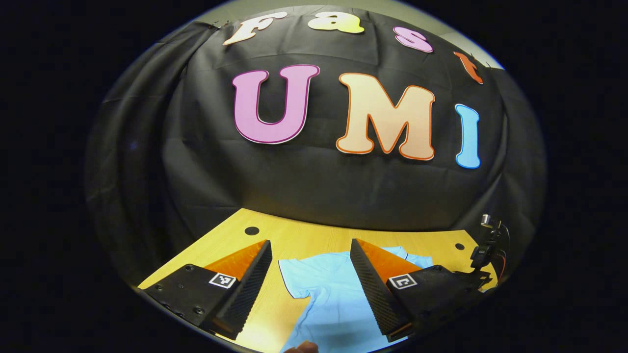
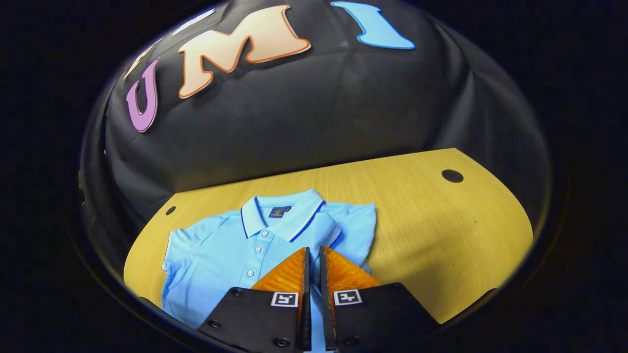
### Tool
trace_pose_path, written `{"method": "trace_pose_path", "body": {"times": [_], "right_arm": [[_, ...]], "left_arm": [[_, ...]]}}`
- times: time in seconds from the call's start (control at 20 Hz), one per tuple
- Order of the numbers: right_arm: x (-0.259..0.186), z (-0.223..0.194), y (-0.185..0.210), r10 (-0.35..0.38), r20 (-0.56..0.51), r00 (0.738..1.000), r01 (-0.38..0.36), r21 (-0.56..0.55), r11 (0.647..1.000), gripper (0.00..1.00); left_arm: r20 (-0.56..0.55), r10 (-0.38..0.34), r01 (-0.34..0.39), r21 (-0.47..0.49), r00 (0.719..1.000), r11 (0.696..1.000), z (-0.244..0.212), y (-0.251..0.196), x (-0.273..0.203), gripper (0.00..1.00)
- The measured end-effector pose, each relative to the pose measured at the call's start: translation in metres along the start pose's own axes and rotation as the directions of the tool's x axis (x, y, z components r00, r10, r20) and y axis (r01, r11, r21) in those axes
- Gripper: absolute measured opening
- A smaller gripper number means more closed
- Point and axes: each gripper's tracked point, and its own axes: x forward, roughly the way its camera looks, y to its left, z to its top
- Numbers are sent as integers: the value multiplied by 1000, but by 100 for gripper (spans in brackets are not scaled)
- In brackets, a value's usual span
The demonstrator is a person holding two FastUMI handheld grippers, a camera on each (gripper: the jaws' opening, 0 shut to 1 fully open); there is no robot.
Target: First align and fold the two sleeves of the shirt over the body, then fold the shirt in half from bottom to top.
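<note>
The light, limp polo shirt lies flat on the surface; your right tool is nearly closed, perhaps pinching the folded sleeve, while your left tool, spread apart, should take the other sleeve's hem.

Black cloth wall fills upper & middle of the left gripper view, creased, w/ folds down the left side; a pale strip of room wall shows above it at top right. Yellow wood-grain table spans lower part of the right gripper view, w/ round dark holes near its back corners. Light falls brightest on the tabletop; cloth stays dim.
</note>
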Motion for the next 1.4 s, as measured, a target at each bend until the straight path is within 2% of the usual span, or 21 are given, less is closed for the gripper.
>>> {"method": "trace_pose_path", "body": {"times": [0.05, 0.1, 0.25, 0.4, 0.55, 0.65, 0.75, 0.8, 0.85, 0.95, 1.0, 1.05, 1.15, 1.3, 1.35, 1.4], "right_arm": [[-2, 1, 1, -2, 5, 1000, 2, -13, 1000, 10], [-5, 3, 4, 9, 15, 1000, -8, -23, 1000, 12], [-25, 14, 0, -8, 48, 999, 12, -82, 997, 100], [-52, 22, -11, -9, 84, 996, 18, -108, 994, 95], [-80, 17, -33, -37, 87, 996, 47, -117, 992, 95], [-101, 6, -49, -60, 65, 996, 68, -125, 990, 98], [-125, -3, -67, -89, 60, 994, 96, -127, 987, 98], [-138, -8, -77, -108, 60, 992, 115, -126, 985, 95], [-148, -13, -83, -120, 55, 991, 126, -121, 985, 98], [-166, -29, -94, -140, 29, 990, 142, -117, 983, 98], [-171, -35, -99, -150, 19, 989, 151, -125, 981, 95], [-175, -40, -103, -158, 9, 987, 158, -135, 978, 98], [-182, -51, -105, -167, -14, 986, 163, -162, 973, 98], [-187, -60, -103, -171, -35, 985, 162, -176, 971, 94], [-189, -61, -101, -169, -37, 985, 160, -175, 971, 98], [-188, -61, -98, -162, -33, 986, 154, -175, 973, 95]], "left_arm": [[-4, -2, 2, -3, 1000, 1000, -3, 0, 4, 96], [-8, -6, 6, -6, 1000, 1000, -6, 0, 8, 96], [-26, 2, -1, 7, 1000, 1000, -17, 8, 27, 96], [-66, 6, -5, 6, 998, 1000, -38, 10, 48, 96], [-110, 9, -8, 14, 994, 1000, -63, 11, 76, 96], [-138, 10, -7, 20, 990, 1000, -78, 10, 92, 96], [-156, 22, -18, 23, 988, 1000, -91, 13, 108, 96], [-162, 31, -28, 25, 986, 999, -97, 15, 116, 96], [-172, 45, -39, 35, 984, 999, -104, 18, 124, 96], [-199, 66, -54, 65, 978, 996, -122, 24, 141, 96], [-221, 71, -56, 72, 973, 996, -132, 26, 148, 96], [-241, 77, -64, 62, 968, 996, -141, 30, 154, 96], [-267, 91, -84, 36, 959, 996, -151, 38, 160, 96], [-276, 154, -141, 65, 949, 988, -167, 57, 173, 96], [-284, 162, -152, 57, 945, 987, -172, 59, 176, 96], [-300, 164, -157, 46, 940, 986, -178, 61, 178, 96]]}}
